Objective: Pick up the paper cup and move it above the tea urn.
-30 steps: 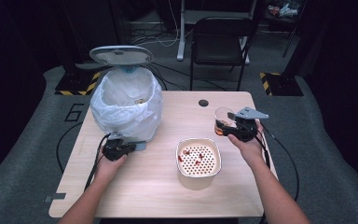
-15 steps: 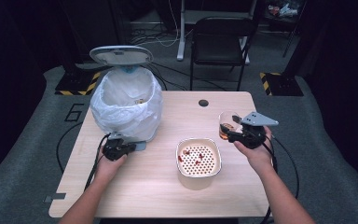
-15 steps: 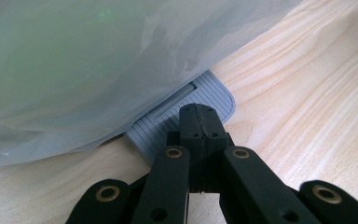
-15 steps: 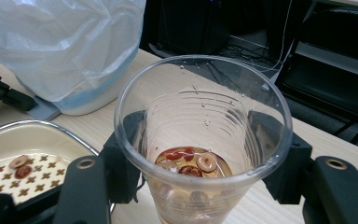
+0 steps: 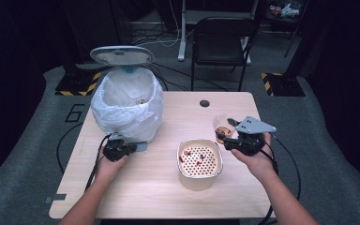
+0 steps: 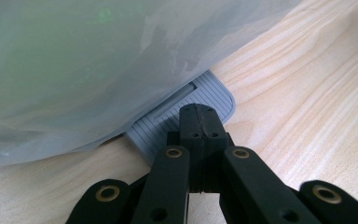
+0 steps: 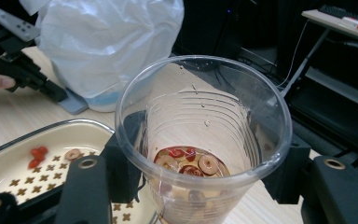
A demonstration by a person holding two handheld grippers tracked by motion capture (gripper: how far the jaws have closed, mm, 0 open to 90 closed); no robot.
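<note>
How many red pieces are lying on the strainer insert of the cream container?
3, roughly: two red pieces near the strainer insert left edge, one nearer its middle. They are small; others may be hidden in the clear cup.

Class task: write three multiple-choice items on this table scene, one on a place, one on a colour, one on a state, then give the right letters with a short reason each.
1. Where do the left gripper's tips rest?
A. on the bin's grey pedal
B. in the strainer
C. on the chair

2. What colour is the liner of the bin?
A. black
B. white
C. red

3. What is the state of the clear cup in the right gripper?
A. lying on the table
B. empty
C. clamped between the jaws, round slices at its bottom

Answers: 1 A, closed jaws sit on the ribbed pedal. 2 B, white plastic covers it. 3 C, jaws flank the cup.
</note>
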